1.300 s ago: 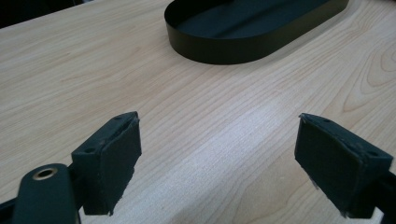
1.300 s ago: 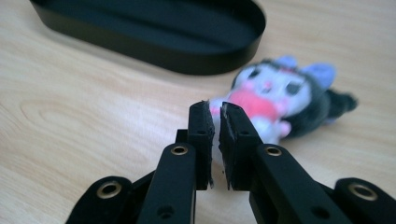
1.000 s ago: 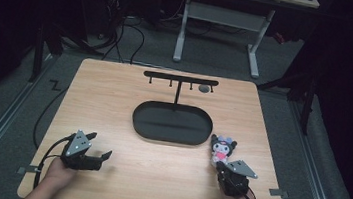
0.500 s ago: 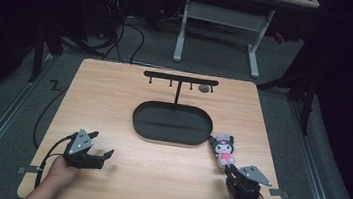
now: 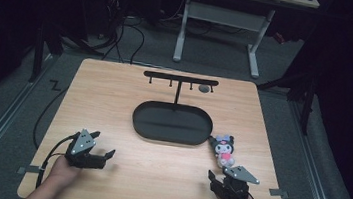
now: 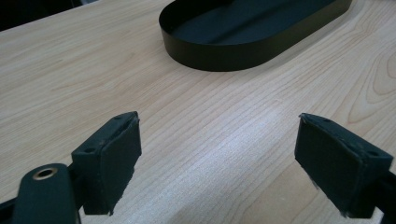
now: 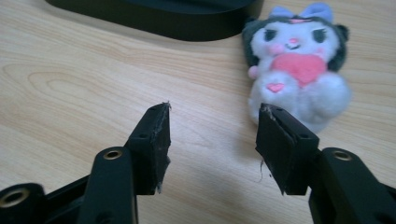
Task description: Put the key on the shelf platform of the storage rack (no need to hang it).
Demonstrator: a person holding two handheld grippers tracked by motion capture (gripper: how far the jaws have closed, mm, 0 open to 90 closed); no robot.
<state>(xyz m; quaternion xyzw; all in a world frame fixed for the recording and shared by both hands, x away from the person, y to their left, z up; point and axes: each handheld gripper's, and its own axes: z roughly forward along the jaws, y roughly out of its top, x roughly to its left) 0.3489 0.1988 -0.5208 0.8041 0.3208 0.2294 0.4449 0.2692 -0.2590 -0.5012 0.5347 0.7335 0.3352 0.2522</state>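
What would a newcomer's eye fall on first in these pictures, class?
First, the small plush toy, white and pink with dark ears, lying on the wooden table by the right end of the black oval tray. Next, the right tongs just short of it; their jaws have just been opening, nothing between them. A black hook rack stands behind the tray.

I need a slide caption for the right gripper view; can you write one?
Right tongs, jaws just opened and empty, on the wooden table short of a plush toy lying beside the black tray.
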